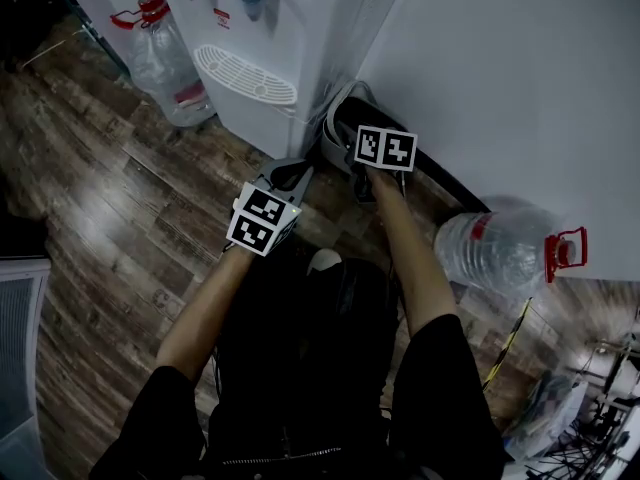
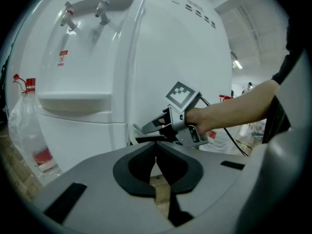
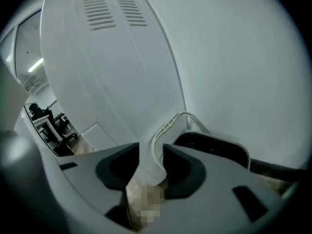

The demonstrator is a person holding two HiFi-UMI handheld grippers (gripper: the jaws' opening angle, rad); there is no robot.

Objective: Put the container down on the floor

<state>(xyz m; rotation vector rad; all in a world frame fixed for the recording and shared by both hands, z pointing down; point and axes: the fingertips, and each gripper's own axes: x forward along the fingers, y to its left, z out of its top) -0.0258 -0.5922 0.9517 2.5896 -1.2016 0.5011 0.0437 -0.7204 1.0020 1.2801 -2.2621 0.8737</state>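
The container [image 1: 343,108] is a grey-rimmed tub with a dark inside. It stands on the wooden floor in the corner between the water dispenser [image 1: 250,58] and the white wall. In the right gripper view the container [image 3: 214,147] lies just beyond the jaws, its white looped rim rising beside the right pad. My right gripper [image 3: 150,165] is open and its pads press on nothing. From the head view, the right gripper [image 1: 342,156] sits right at the tub. My left gripper [image 1: 290,175] hangs a little to the left, shut and empty; the left gripper [image 2: 156,162] faces the dispenser's side.
A clear water bottle [image 1: 165,58] with a red cap stands left of the dispenser. Another bottle [image 1: 500,248] lies on the floor at the right by the wall [image 1: 520,88]. The person's knees fill the lower middle. Cables and clutter sit at the bottom right.
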